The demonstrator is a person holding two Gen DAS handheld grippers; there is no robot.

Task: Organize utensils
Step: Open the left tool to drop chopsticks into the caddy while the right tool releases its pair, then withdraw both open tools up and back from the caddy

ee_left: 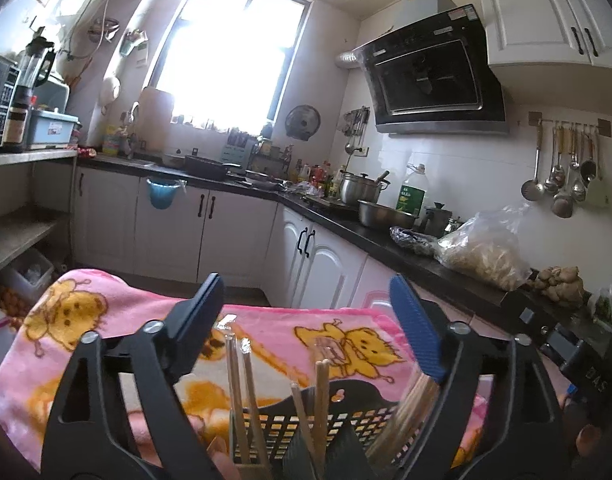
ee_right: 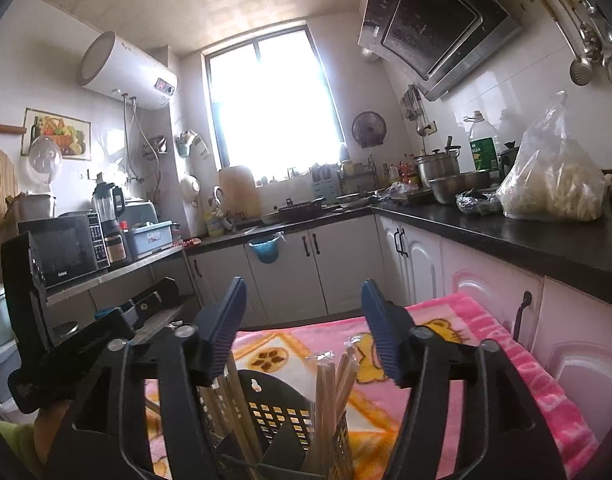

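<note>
A black perforated utensil holder (ee_left: 346, 412) stands on a pink cartoon blanket (ee_left: 290, 328). Wooden chopsticks (ee_left: 242, 392) stick up out of its compartments. My left gripper (ee_left: 306, 286) is open just above the holder, its fingers wide on either side of the chopstick tops and touching none. In the right wrist view the same holder (ee_right: 274, 408) and chopsticks (ee_right: 330, 392) sit below my right gripper (ee_right: 304, 286), also open with nothing between its pads. At the left of that view is a black finger (ee_right: 24, 280) of the left gripper.
A dark L-shaped counter (ee_right: 546, 240) carries a big clear bag (ee_right: 554, 184), steel pots (ee_left: 362, 188) and an oil bottle (ee_left: 412, 194). White cabinets (ee_left: 318, 260) run below it. Ladles (ee_left: 562, 168) hang on the right wall. A shelf with a microwave (ee_right: 66, 248) stands on the left.
</note>
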